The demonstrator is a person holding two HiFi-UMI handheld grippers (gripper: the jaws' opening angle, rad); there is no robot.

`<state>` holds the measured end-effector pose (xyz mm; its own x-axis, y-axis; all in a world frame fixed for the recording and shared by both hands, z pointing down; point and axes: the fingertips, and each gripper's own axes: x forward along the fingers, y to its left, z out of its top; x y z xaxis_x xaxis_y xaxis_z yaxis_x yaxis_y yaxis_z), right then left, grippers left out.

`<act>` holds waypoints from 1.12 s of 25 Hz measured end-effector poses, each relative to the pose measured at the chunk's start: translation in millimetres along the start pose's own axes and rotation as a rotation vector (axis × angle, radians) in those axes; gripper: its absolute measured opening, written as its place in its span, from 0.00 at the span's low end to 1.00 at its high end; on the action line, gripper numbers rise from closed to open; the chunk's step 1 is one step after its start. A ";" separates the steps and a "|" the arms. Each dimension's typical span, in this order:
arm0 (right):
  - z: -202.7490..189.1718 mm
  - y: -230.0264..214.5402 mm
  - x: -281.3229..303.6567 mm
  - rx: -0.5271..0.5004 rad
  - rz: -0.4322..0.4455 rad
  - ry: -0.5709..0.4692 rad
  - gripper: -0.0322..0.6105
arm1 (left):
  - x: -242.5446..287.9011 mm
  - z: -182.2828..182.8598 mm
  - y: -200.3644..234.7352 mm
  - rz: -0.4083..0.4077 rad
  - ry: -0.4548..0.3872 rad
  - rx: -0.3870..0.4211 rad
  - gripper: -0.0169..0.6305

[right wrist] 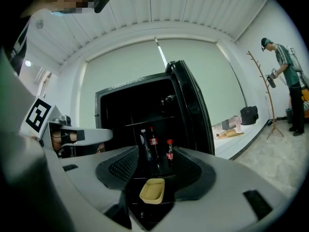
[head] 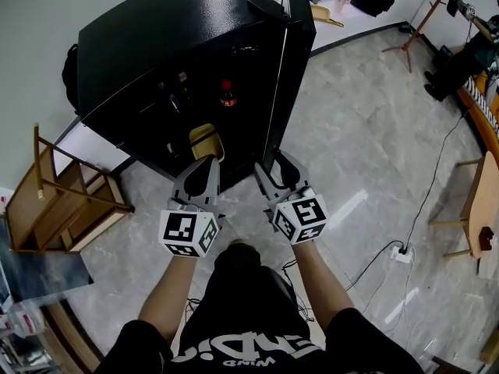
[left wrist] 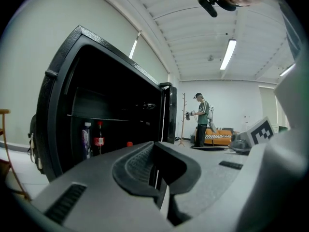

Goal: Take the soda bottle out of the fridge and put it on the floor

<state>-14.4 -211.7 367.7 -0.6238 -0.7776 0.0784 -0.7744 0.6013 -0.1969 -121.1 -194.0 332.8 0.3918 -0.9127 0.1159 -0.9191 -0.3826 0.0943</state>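
Note:
The black fridge (head: 156,45) stands with its door (head: 290,68) swung open. On its shelf are a red-capped soda bottle (right wrist: 152,141), a shorter red-capped bottle (right wrist: 170,151) and a dark bottle (right wrist: 143,144). The left gripper view shows the soda bottle (left wrist: 98,139) beside a purple bottle (left wrist: 86,139). From above only a red cap (head: 227,92) shows. A yellow tray (right wrist: 152,190) lies on a lower shelf. My left gripper (head: 207,162) is shut and empty in front of the fridge. My right gripper (head: 274,166) is open near the door's edge, empty, well short of the bottles.
A wooden chair (head: 62,201) lies to the left of the fridge. A cable and power strip (head: 401,254) lie on the marble floor to the right. A coat stand (head: 413,33) and a person (right wrist: 289,81) are at the far side of the room.

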 end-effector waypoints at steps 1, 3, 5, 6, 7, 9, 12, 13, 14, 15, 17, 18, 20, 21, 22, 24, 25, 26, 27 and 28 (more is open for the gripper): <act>-4.2 -0.8 4.6 0.003 0.002 0.007 0.45 | -0.2 -2.7 1.7 0.002 0.002 -0.003 0.04; -9.4 -3.5 15.0 0.005 0.003 0.011 0.52 | 0.6 -5.1 5.7 0.003 0.002 -0.012 0.04; -10.8 -5.6 25.7 0.005 0.009 0.005 0.53 | 2.2 -5.4 9.8 0.007 0.001 -0.013 0.04; -11.6 -6.4 31.4 0.009 0.015 0.002 0.53 | 3.0 -5.8 11.6 0.010 0.001 -0.013 0.04; -12.9 -7.2 37.5 0.014 0.020 0.001 0.53 | 4.0 -6.5 13.3 0.012 0.002 -0.013 0.04; -16.5 -9.6 52.0 0.018 0.028 0.000 0.53 | 6.9 -8.7 16.1 0.014 0.005 -0.011 0.04; -25.5 -13.5 79.8 0.006 0.037 0.005 0.53 | 11.2 -14.8 21.1 0.013 0.014 -0.011 0.04; -29.0 -14.9 89.7 0.000 0.039 0.009 0.53 | 12.1 -17.7 22.9 0.012 0.018 -0.012 0.04; -32.4 -16.9 99.7 -0.006 0.039 0.013 0.53 | 13.1 -20.7 24.9 0.011 0.023 -0.012 0.04; -35.6 -19.3 109.8 -0.009 0.036 0.017 0.53 | 14.2 -23.7 27.0 0.011 0.028 -0.012 0.04; -41.4 -25.5 129.9 -0.011 0.025 0.024 0.53 | 17.1 -29.5 31.3 0.009 0.038 -0.010 0.04; -44.1 -29.3 139.9 -0.013 0.017 0.026 0.53 | 19.1 -32.3 33.3 0.007 0.042 -0.009 0.04; -49.3 -37.5 159.8 -0.015 -0.001 0.028 0.53 | 23.9 -37.7 36.9 0.002 0.049 -0.007 0.04; -51.9 -41.5 169.4 -0.015 -0.010 0.029 0.53 | 26.5 -40.7 38.9 0.001 0.053 -0.007 0.04; -54.6 -45.3 178.5 -0.017 -0.018 0.032 0.53 | 28.9 -43.8 40.9 0.000 0.056 -0.009 0.04; -59.8 -52.5 195.2 -0.018 -0.035 0.040 0.53 | 33.2 -49.7 45.8 0.001 0.062 -0.015 0.04; -62.0 -55.5 203.2 -0.019 -0.042 0.042 0.53 | 35.2 -52.2 48.6 0.002 0.065 -0.016 0.04; -64.0 -58.2 210.9 -0.022 -0.047 0.043 0.53 | 37.3 -54.7 51.6 0.002 0.069 -0.016 0.04; -66.1 -60.3 218.3 -0.026 -0.051 0.045 0.53 | 39.4 -57.2 54.7 0.002 0.074 -0.014 0.04; -68.4 -61.8 225.1 -0.033 -0.053 0.048 0.53 | 41.3 -60.0 57.6 0.002 0.079 -0.013 0.04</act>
<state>-114.3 -411.3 464.5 -0.5854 -0.7995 0.1349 -0.8092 0.5657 -0.1589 -155.4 -245.1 402.3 0.3922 -0.8993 0.1936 -0.9196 -0.3780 0.1070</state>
